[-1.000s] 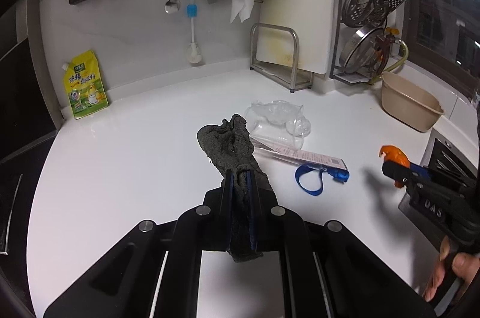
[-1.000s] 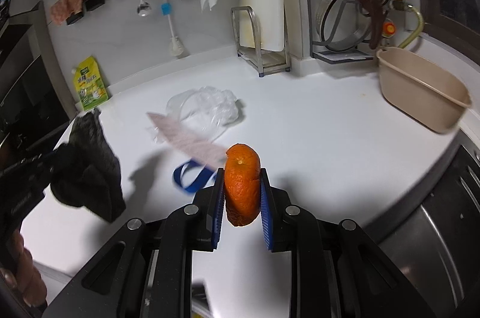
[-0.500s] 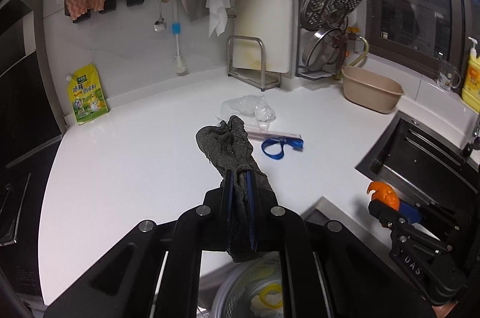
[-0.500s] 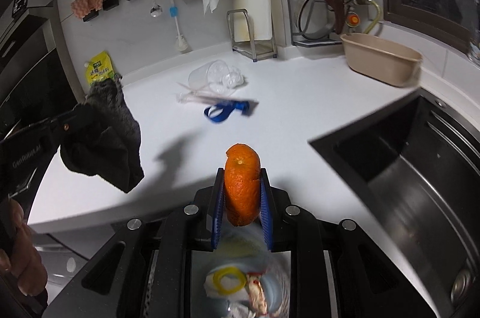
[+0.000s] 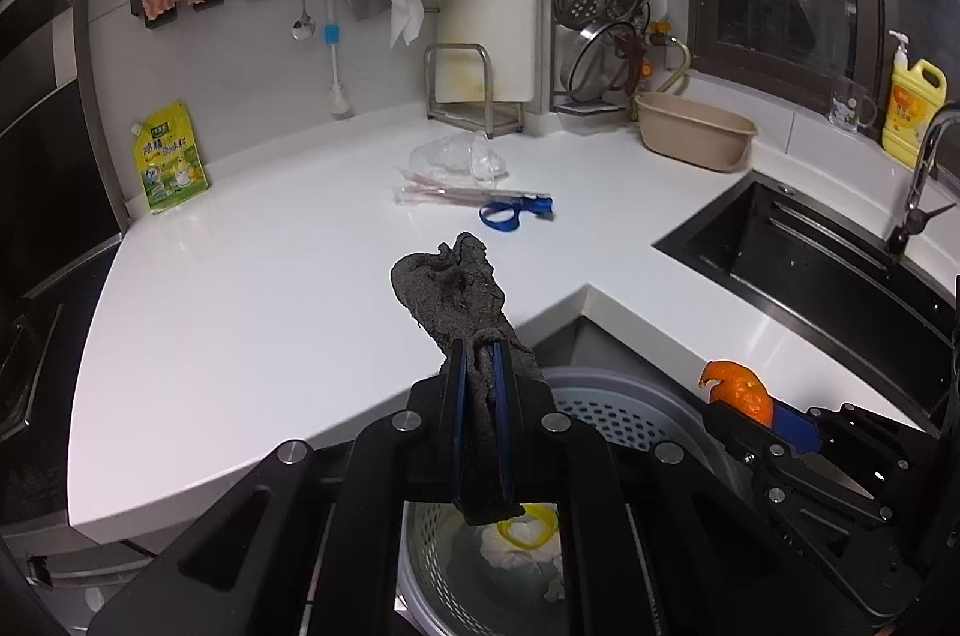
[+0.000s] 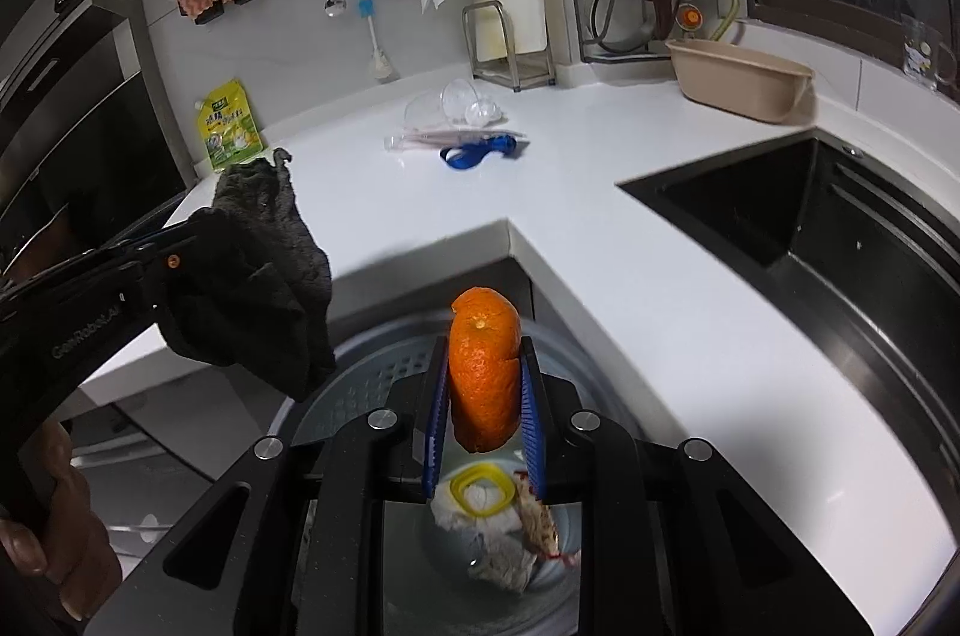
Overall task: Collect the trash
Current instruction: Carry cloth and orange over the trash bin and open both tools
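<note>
Above the grey perforated bin (image 5: 624, 414), the left gripper (image 5: 480, 366) clamps a dark grey rag (image 5: 456, 294) between its blue pads, cloth bunching past the tips. Beside it over the bin, the right gripper (image 6: 483, 378) pinches an orange peel (image 6: 485, 372) upright between its fingers
</note>
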A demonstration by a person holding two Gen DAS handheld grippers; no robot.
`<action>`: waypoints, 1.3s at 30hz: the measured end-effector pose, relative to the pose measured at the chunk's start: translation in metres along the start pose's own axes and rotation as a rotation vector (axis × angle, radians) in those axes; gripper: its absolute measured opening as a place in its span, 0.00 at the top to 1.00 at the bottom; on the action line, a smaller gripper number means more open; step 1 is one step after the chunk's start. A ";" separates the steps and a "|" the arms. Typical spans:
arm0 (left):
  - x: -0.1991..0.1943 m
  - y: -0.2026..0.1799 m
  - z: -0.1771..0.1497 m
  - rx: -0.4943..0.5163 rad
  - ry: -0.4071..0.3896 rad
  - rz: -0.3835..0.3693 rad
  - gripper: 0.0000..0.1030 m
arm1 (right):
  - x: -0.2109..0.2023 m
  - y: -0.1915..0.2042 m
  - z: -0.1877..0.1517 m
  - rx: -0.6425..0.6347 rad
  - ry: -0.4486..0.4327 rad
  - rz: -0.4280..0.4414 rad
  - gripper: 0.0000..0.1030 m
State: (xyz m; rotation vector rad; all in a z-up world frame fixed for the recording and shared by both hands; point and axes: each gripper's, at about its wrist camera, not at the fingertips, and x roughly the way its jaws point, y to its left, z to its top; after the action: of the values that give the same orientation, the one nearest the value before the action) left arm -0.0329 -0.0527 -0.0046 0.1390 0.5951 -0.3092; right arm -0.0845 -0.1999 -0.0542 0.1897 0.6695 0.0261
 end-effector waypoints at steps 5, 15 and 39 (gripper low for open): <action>0.001 -0.005 -0.014 -0.006 0.013 -0.007 0.91 | -0.001 -0.002 -0.019 0.023 0.020 0.004 0.80; 0.024 -0.007 -0.044 0.000 0.111 -0.030 0.91 | 0.013 -0.001 -0.039 0.025 0.072 0.005 0.80; 0.048 0.000 -0.056 -0.015 0.182 -0.014 0.87 | 0.037 -0.003 -0.050 0.029 0.131 0.011 0.72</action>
State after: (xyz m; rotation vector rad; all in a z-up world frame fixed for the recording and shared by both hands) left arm -0.0250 -0.0518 -0.0781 0.1495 0.7790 -0.3073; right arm -0.0867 -0.1911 -0.1162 0.2211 0.7996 0.0401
